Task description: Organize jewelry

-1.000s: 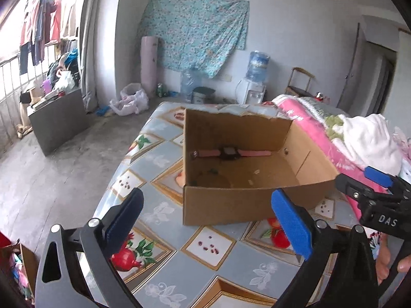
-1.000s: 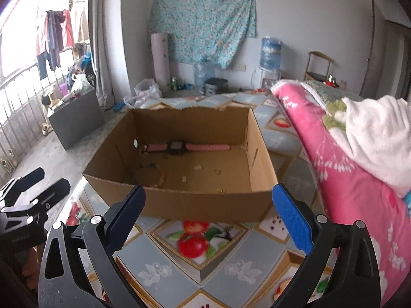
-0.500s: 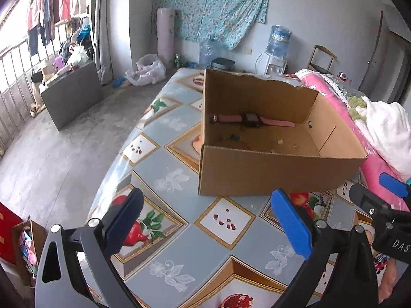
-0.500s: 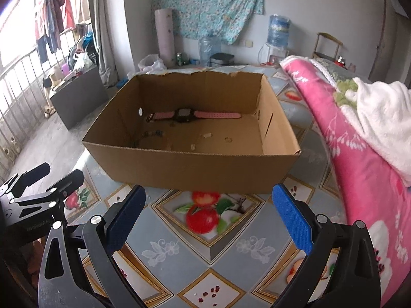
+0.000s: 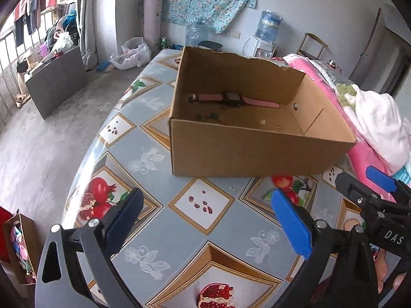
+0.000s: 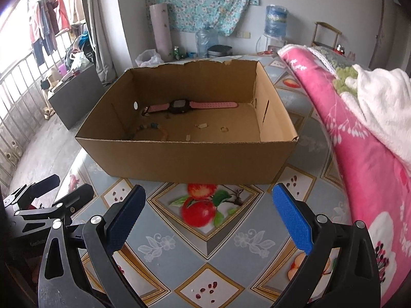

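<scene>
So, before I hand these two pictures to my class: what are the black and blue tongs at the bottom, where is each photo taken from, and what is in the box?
There is no robot. A person holds a hand-held claw in each hand, and a wide-angle camera on each one looks forward along its two blue-padded fingers. One picture is the left claw's view, the other is the right claw's view; each also catches the other claw at its edge.

Both claws are open and hold nothing. They hover over a table covered by a fruit-patterned cloth.

On the table stands an open cardboard box. Inside, against the far wall, lies a pink-strapped watch. Nearer the front are a beaded bracelet, a small ring and a few tiny pieces too small to identify. A pink blanket lies to the right.
</scene>
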{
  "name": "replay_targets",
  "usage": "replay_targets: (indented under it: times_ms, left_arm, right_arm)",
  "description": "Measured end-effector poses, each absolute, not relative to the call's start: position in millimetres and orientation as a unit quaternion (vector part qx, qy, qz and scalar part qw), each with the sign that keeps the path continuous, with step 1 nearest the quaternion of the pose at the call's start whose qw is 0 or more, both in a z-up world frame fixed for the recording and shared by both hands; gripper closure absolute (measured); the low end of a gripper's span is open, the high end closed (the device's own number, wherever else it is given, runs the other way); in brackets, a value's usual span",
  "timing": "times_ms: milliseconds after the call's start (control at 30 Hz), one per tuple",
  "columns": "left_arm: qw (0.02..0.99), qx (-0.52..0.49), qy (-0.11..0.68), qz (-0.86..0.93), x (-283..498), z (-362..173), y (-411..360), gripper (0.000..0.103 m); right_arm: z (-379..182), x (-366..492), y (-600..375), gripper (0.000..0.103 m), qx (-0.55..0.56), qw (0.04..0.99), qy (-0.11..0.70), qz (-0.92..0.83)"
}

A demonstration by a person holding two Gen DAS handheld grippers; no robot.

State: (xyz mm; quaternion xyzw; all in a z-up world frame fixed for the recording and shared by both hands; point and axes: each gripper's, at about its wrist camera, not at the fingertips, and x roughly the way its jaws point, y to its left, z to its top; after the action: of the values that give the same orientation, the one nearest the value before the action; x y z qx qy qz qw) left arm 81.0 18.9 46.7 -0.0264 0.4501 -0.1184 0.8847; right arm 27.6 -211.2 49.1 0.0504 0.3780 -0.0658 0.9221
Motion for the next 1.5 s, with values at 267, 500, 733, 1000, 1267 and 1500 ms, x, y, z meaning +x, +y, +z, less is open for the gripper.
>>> replay_targets:
  times_ms: [267,500,733,1000,1267,1500]
  left_arm:
    - [0.883,-0.026,0.454,-0.118,81.3,45.2,17.3,0.005]
    - [0.877,-0.029,0.463,-0.127,82.8,39.7,17.6,0.005]
    - [0.877,-0.033,0.463,-0.12,84.1,39.5,21.4,0.005]
    - [0.876,-0.033,0.467,-0.113,83.4,38.9,20.7,0.005]
    - [0.875,-0.025,0.469,-0.113,81.2,39.2,16.2,0.005]
    - [0.878,-0.024,0.466,-0.11,78.7,41.0,14.2,0.005]
  right_arm:
    - [45.0,29.9,-219.0,0.008,0.071,0.917,0.388,-0.065]
    - [44.1,25.5,-217.5,0.008,0.073,0.917,0.386,-0.073]
    - [40.7,25.3,-214.5,0.008,0.067,0.916,0.389,-0.073]
    - [37.0,25.5,-219.1,0.008,0.071,0.915,0.391,-0.072]
    - [36.3,22.7,-223.8,0.008,0.078,0.915,0.388,-0.075]
    - [36.9,19.9,-224.3,0.008,0.078,0.917,0.384,-0.07]
